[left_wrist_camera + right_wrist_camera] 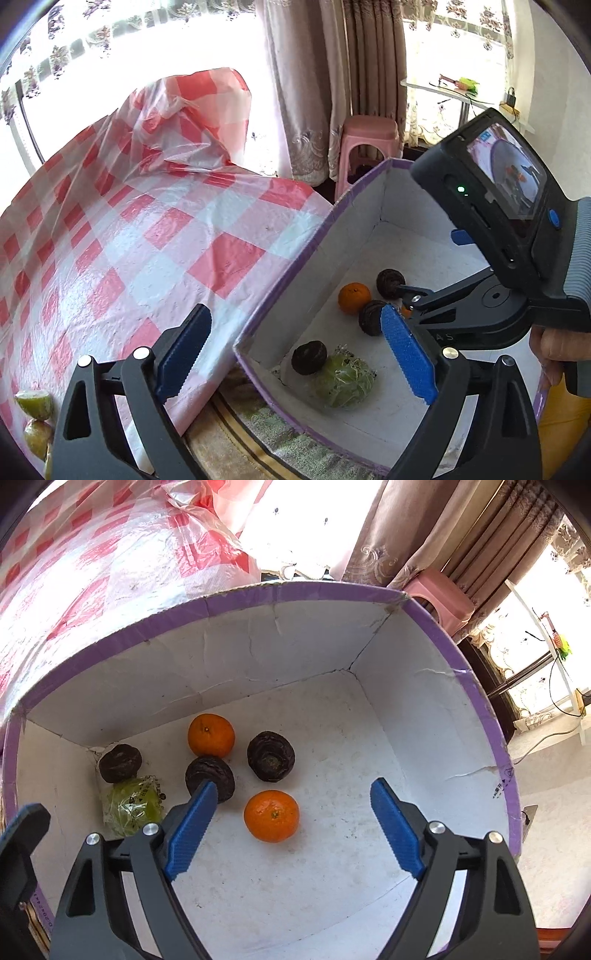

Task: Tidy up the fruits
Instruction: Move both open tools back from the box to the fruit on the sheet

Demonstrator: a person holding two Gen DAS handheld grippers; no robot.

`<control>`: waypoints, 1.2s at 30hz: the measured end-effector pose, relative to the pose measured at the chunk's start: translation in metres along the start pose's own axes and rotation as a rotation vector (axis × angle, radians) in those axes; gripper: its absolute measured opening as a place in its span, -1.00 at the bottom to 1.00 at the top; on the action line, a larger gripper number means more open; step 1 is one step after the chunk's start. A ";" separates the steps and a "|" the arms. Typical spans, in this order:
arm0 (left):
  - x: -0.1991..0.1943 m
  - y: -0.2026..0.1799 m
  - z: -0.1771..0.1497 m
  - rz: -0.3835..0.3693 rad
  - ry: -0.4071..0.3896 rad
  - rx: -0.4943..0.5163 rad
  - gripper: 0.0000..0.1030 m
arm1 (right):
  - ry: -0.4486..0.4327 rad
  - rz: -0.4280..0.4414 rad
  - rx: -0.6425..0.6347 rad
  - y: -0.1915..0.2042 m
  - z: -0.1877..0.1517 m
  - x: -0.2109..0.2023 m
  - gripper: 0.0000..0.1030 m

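A purple-rimmed white cardboard box (306,590) holds two oranges (271,815) (211,734), three dark round fruits (270,756) (210,777) (120,762) and a green wrapped fruit (133,806). My right gripper (291,830) is open and empty, inside the box just above the near orange. My left gripper (295,354) is open and empty, over the box's near-left corner (243,343). The left wrist view shows the box (306,243), one orange (354,297), the green fruit (345,380) and the right gripper body (491,206).
A red-and-white checked cloth (129,229) covers the table left of the box. Green-yellow fruit pieces (35,406) lie at its near-left edge. A pink stool (369,144), curtains and a small side table (461,96) stand behind. A patterned rug (251,435) lies below.
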State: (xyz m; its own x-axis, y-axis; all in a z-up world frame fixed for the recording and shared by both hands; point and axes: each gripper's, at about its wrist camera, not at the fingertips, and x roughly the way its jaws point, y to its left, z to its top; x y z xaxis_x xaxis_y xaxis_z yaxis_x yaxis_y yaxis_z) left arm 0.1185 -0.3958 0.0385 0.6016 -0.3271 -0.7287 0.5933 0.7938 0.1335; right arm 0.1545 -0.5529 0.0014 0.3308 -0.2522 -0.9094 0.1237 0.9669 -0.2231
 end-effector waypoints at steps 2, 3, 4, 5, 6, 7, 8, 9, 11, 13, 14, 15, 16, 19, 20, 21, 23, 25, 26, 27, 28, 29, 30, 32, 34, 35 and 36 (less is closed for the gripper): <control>-0.013 0.005 -0.002 0.050 -0.049 -0.016 0.83 | -0.035 0.015 0.011 -0.003 0.000 -0.012 0.65; -0.020 0.007 -0.003 0.069 -0.076 -0.021 0.86 | -0.058 0.025 0.018 -0.004 -0.001 -0.020 0.65; -0.027 0.009 -0.005 0.080 -0.102 -0.028 0.89 | -0.090 0.030 0.024 -0.004 -0.003 -0.028 0.65; -0.034 0.012 -0.006 0.093 -0.126 -0.036 0.90 | -0.124 0.031 0.031 -0.004 -0.001 -0.037 0.65; -0.040 0.015 -0.008 0.105 -0.143 -0.041 0.90 | -0.155 0.033 0.041 -0.003 -0.001 -0.046 0.66; -0.046 0.017 -0.010 0.109 -0.160 -0.043 0.90 | -0.184 0.039 0.055 -0.005 0.000 -0.055 0.69; -0.052 0.020 -0.012 0.112 -0.178 -0.046 0.90 | -0.217 0.054 0.076 -0.007 0.000 -0.064 0.75; -0.057 0.023 -0.014 0.118 -0.196 -0.052 0.90 | -0.249 0.076 0.101 -0.010 0.001 -0.072 0.79; -0.071 0.028 -0.021 0.125 -0.244 -0.066 0.90 | -0.299 0.133 0.145 -0.014 0.002 -0.088 0.88; -0.084 0.034 -0.027 0.146 -0.294 -0.084 0.90 | -0.333 0.175 0.162 -0.013 0.003 -0.098 0.91; -0.089 0.038 -0.029 0.149 -0.309 -0.093 0.91 | -0.345 0.186 0.162 -0.015 0.006 -0.103 0.92; -0.094 0.042 -0.032 0.154 -0.313 -0.101 0.91 | -0.357 0.191 0.161 -0.012 0.007 -0.109 0.93; -0.097 0.045 -0.033 0.166 -0.310 -0.107 0.91 | -0.369 0.192 0.160 -0.008 0.006 -0.112 0.93; -0.108 0.053 -0.043 0.185 -0.304 -0.112 0.91 | -0.386 0.180 0.146 0.008 0.008 -0.121 0.95; -0.112 0.057 -0.047 0.164 -0.310 -0.118 0.91 | -0.393 0.175 0.140 0.014 0.007 -0.124 0.95; -0.116 0.061 -0.052 0.142 -0.309 -0.132 0.91 | -0.407 0.174 0.132 0.019 0.007 -0.126 0.95; -0.123 0.069 -0.061 0.119 -0.299 -0.164 0.91 | -0.453 0.149 0.122 0.032 0.004 -0.133 0.96; -0.129 0.077 -0.071 0.107 -0.297 -0.192 0.91 | -0.501 0.142 0.099 0.046 0.001 -0.142 0.96; -0.131 0.082 -0.076 0.106 -0.294 -0.208 0.91 | -0.515 0.146 0.080 0.054 -0.001 -0.145 0.96; -0.134 0.086 -0.080 0.102 -0.294 -0.226 0.91 | -0.529 0.145 0.059 0.063 -0.002 -0.147 0.96; -0.137 0.091 -0.085 0.093 -0.294 -0.243 0.91 | -0.542 0.141 0.036 0.072 -0.004 -0.150 0.96; -0.140 0.095 -0.089 0.089 -0.292 -0.260 0.91 | -0.551 0.141 0.004 0.082 -0.006 -0.153 0.96; -0.143 0.100 -0.094 0.095 -0.290 -0.279 0.91 | -0.557 0.144 -0.031 0.093 -0.008 -0.155 0.96; -0.148 0.110 -0.103 0.098 -0.286 -0.315 0.91 | -0.565 0.142 -0.093 0.114 -0.013 -0.158 0.96; -0.153 0.119 -0.111 0.101 -0.282 -0.347 0.90 | -0.565 0.164 -0.137 0.131 -0.016 -0.160 0.96; -0.156 0.124 -0.116 0.103 -0.282 -0.363 0.90 | -0.559 0.183 -0.154 0.139 -0.018 -0.160 0.96; -0.158 0.128 -0.120 0.105 -0.280 -0.377 0.90 | -0.553 0.203 -0.166 0.146 -0.019 -0.161 0.96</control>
State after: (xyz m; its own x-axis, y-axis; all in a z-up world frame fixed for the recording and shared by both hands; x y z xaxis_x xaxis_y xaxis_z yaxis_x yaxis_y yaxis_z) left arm 0.0350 -0.1810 0.0904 0.7996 -0.3196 -0.5084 0.3172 0.9437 -0.0943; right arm 0.1012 -0.3705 0.1081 0.7747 -0.0016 -0.6324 -0.1255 0.9797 -0.1561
